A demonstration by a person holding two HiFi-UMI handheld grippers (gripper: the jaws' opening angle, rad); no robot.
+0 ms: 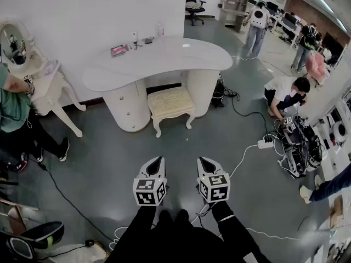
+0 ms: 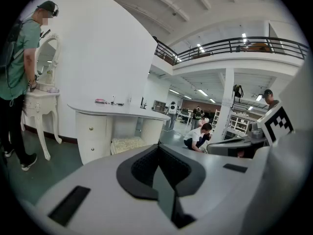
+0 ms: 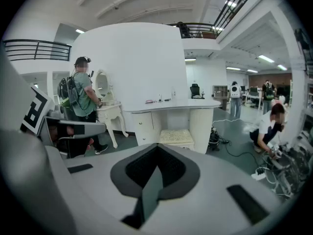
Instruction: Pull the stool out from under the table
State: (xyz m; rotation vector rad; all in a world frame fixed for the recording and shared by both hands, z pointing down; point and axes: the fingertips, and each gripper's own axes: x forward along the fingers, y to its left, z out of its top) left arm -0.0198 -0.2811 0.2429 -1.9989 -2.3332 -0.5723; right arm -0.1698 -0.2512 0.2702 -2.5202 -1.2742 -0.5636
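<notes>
We hold the fingers of our left gripper (image 1: 158,161) and right gripper (image 1: 202,161) pressed together on nothing, above the grey floor (image 1: 104,152). Well ahead, the cushioned stool (image 1: 171,104) stands partly tucked under the white vanity surface's (image 1: 164,59) front edge.

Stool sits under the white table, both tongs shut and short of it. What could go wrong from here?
The stool sits between the table's two pedestals; pulled askew, a leg could catch one and jolt the small items on top.
Left tongs and right tongs are shut and empty; unopened, they'd only shove the seat.
A white cable crosses the floor beside the person: a trip risk stepping back.
</notes>
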